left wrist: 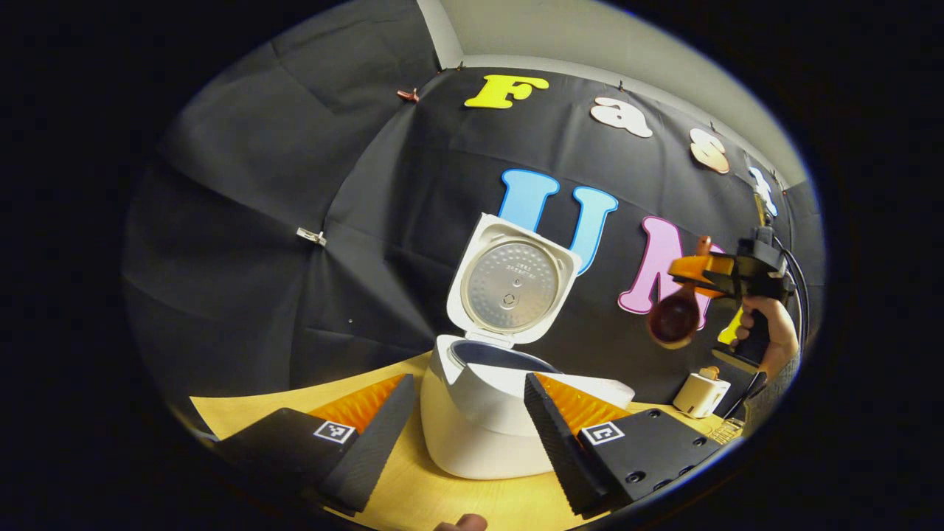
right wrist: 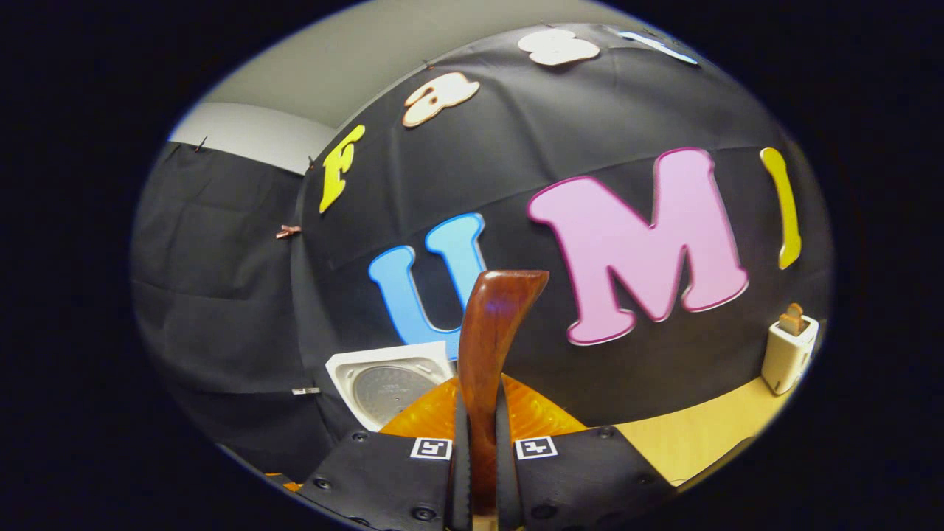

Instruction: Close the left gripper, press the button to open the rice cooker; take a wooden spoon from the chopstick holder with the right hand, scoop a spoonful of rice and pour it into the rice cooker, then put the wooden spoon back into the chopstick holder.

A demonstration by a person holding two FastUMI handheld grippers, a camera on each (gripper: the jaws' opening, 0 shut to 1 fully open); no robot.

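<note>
Left gripper view: my right gripper clamps the brown wooden spoon, right of the open white rice cooker; left gripper spread.

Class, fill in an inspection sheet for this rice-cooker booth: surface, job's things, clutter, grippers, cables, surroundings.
Surface: wooden table, bare where visible.
Job's things: rice cooker stands with its lid raised; wooden spoon held in the air; chopstick holder stands on the table to the right of the cooker.
Clutter: nothing seen.
Grippers: left gripper open before the cooker; right gripper shut on the spoon handle.
Cables: black cable behind the right gripper.
Surroundings: black cloth wall.
</note>
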